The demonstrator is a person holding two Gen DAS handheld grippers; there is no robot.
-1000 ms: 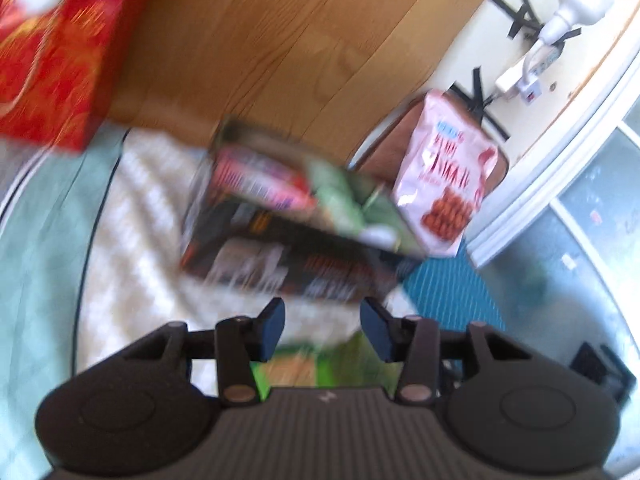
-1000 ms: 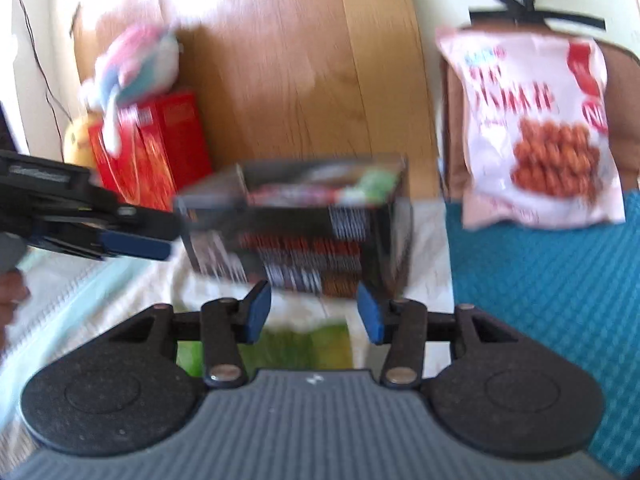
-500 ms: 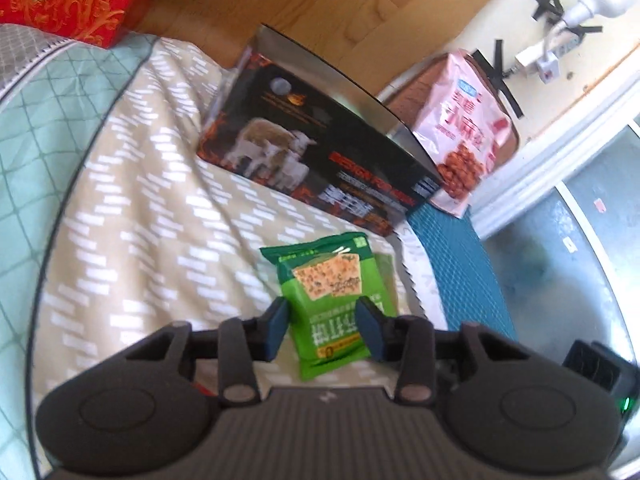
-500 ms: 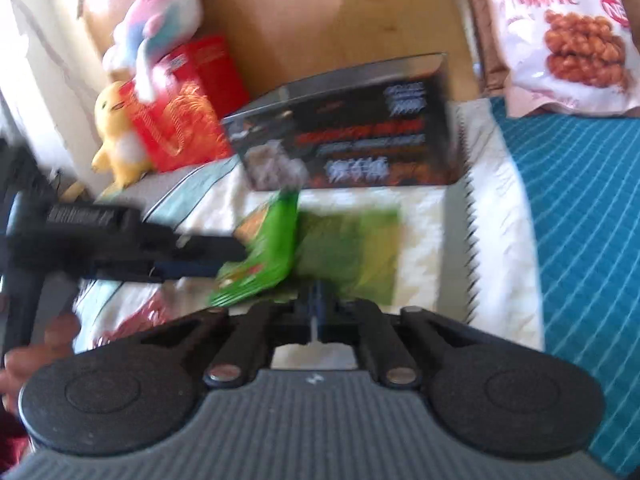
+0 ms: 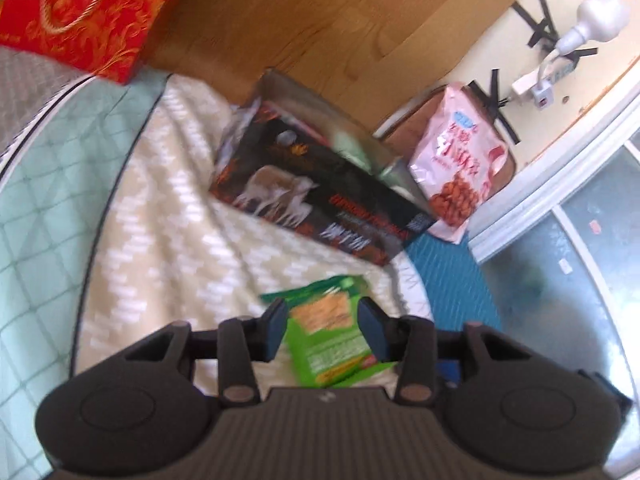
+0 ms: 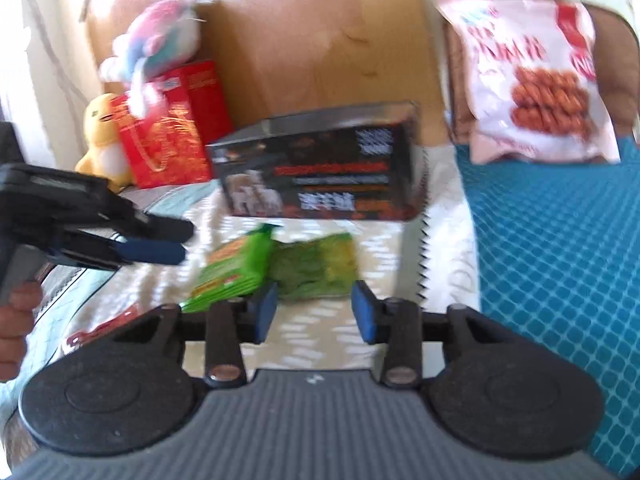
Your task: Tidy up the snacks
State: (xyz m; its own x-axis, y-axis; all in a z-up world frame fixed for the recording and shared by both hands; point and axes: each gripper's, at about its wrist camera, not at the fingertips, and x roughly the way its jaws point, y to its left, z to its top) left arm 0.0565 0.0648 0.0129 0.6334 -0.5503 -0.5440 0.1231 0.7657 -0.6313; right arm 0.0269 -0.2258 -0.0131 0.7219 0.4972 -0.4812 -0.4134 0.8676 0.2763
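A green snack packet sits between the fingers of my left gripper, whose jaws are opening; the pads look just clear of it. From the right wrist view this packet stands tilted on its edge, in front of the left gripper. A second green packet lies flat just ahead of my right gripper, whose jaws are opening with no pad touching it. The black snack box stands behind both packets, open at the top.
A pink snack bag leans at the back right. A red gift bag and plush toys sit back left. A beige blanket, a teal mat and a red packet lie here. A hand holds the left gripper.
The right jaws closed fully half a second ago and now stand apart again. The left jaws have widened slightly around the green packet. The first packet now stands tilted beside the flat one.
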